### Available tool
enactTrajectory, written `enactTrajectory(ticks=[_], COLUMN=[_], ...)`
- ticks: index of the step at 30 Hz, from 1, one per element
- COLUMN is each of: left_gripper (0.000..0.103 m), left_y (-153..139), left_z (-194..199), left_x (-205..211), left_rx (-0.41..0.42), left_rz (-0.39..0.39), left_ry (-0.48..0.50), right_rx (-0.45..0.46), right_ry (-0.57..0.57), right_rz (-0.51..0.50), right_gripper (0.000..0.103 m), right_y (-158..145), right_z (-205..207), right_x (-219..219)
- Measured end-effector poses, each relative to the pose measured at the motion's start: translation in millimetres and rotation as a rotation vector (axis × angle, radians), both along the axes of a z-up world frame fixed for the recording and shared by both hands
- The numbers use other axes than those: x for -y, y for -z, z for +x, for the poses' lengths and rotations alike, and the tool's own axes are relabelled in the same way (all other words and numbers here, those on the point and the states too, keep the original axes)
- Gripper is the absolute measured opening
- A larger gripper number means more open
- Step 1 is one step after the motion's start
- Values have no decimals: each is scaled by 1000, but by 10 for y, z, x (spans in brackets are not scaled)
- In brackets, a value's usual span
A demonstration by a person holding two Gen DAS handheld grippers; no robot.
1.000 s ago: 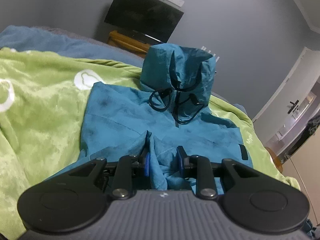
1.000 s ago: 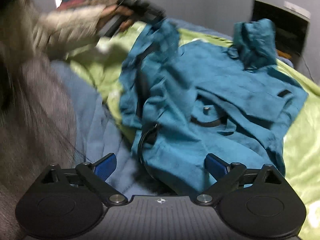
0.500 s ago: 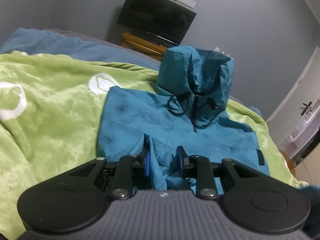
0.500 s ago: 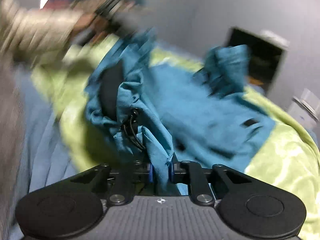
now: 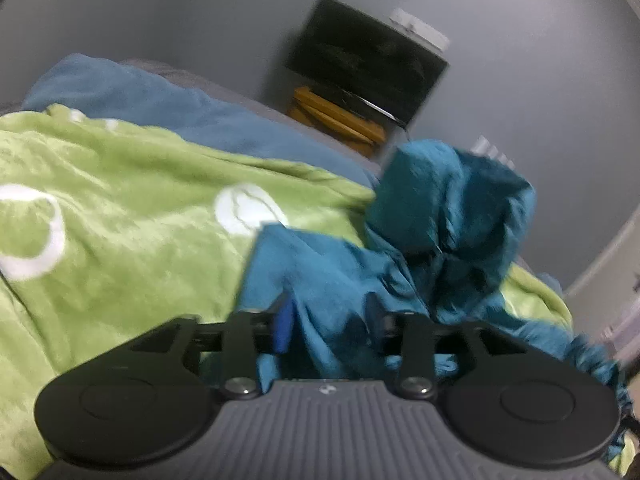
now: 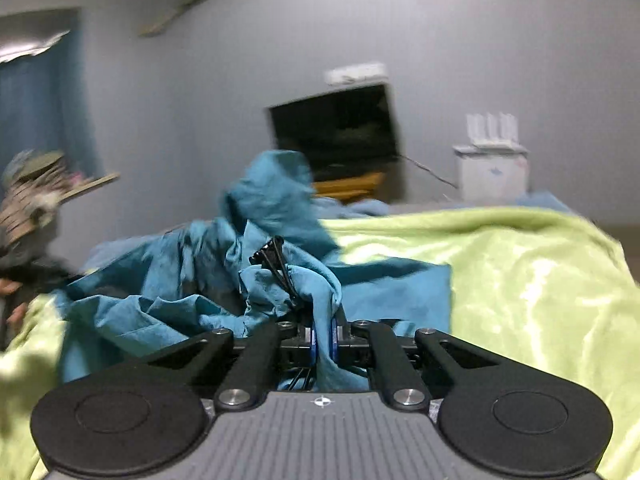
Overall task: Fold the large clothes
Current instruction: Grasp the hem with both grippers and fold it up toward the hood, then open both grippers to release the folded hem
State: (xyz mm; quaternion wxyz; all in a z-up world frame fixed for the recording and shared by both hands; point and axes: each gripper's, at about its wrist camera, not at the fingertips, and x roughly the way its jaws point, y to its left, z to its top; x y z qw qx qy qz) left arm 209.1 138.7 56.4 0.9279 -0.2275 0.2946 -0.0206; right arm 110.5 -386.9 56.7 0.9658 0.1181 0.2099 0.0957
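Both grippers pinch the teal jacket [image 6: 384, 288], bunched on the green blanket [image 6: 532, 280]: left gripper [image 5: 329, 322] clamps a fold; right gripper [image 6: 322, 338] another. Its hood [image 5: 452, 204] rises at one o'clock.

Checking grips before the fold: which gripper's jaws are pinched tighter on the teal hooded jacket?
The right gripper: its blue pads nearly meet around a thin pleat of the teal hooded jacket. The left gripper holds a thicker bunch, with its jaws wider apart.
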Motion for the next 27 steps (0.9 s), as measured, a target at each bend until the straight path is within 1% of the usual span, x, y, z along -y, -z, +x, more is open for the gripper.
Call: enactTrajectory(ticks=[1,2,3,4,6,8,9,11,12,13,14,16,17,19,21,22,23,24,26,27], left_gripper=[69,79,80,80,80,80,80,80,80,77,61,40,34,26,19,15,11,8,4,2], left_y=[6,24,48,87,204,353,436,601,677,743,813,897,919,932,926,915,894,857,750,700], left_z=[-14,-34,-35,-30,3,38,71,130,171,198,232,251,238,192,155,135,118,98,68,65], left_x=[-29,-65,-91,-111,-132,-132,-129,-117,-123,-136,-155,-156,-134,-85,-68,-62,-46,-25,5,-9], left_rx=[19,45,61,68,57,56,49,27,12,-7,-25,-52,-51,-37,-26,-17,-5,16,72,92], left_rz=[19,34,44,60,123,195,220,244,241,226,196,176,196,222,229,228,231,242,281,277], left_ry=[-30,-41,-27,-6,34,66,84,113,126,143,173,223,241,267,267,263,260,253,204,175], right_rx=[-25,-54,-81,-108,-141,-147,-145,-143,-142,-137,-127,-100,-86,-74,-52,-42,-34,-31,8,28], right_ry=[24,47,60,69,84,105,114,126,128,129,128,94,76,44,32,54,68,78,83,89], right_rz=[12,16,17,15,6,3,4,27,43,65,97,166,189,186,158,109,69,40,-12,-23], right_gripper=[7,9,10,14,19,27,29,39,42,50,58,62,65,68,66,56,24,10,9,8], right_y=[97,188,278,353,476,557,591,656,686,723,741,826,862,900,859,840,800,761,654,576], right_z=[132,243,344,429,557,626,637,627,635,649,611,590,549,533,483,488,494,507,560,603], right_x=[14,18,12,14,4,17,33,53,46,56,102,164,203,245,263,243,227,218,151,127])
